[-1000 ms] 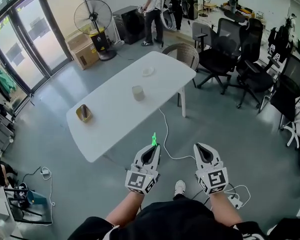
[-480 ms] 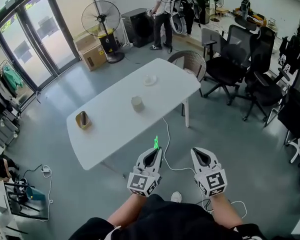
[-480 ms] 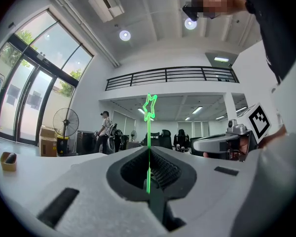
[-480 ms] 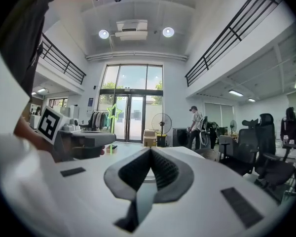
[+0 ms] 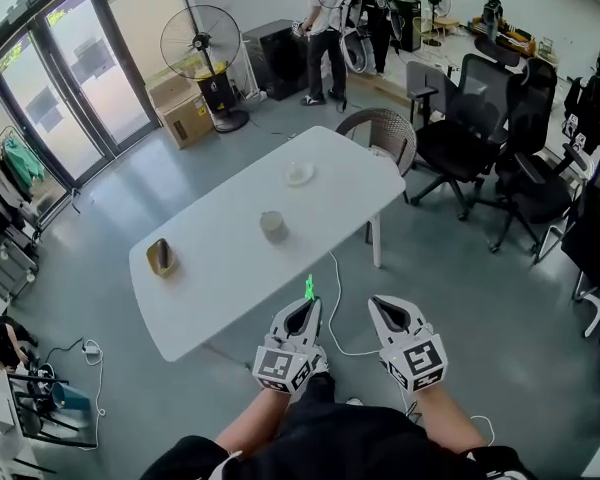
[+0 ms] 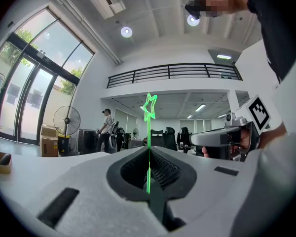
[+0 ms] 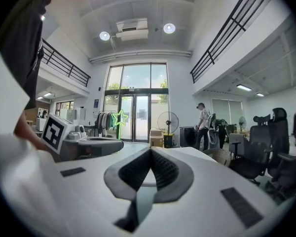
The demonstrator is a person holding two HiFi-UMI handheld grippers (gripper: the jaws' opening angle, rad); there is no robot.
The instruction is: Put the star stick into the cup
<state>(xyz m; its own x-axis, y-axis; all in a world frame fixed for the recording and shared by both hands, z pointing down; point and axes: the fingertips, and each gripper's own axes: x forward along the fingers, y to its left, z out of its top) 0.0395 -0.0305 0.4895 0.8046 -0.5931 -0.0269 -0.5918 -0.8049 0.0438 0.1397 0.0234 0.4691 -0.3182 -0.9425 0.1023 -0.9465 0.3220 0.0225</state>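
Nearer now, white table (image 5: 220, 280) bears cup (image 5: 272, 225) beside office chairs (image 5: 470, 108).

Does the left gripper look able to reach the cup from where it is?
Probably not yet: the left gripper, holding the star stick, hangs short of the table; the cup stands mid-table with nothing between.

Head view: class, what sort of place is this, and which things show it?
Probably a large open office or workshop hall: rolling office chairs, a white table, a pedestal fan and tall glass doors stand on a bare grey floor.
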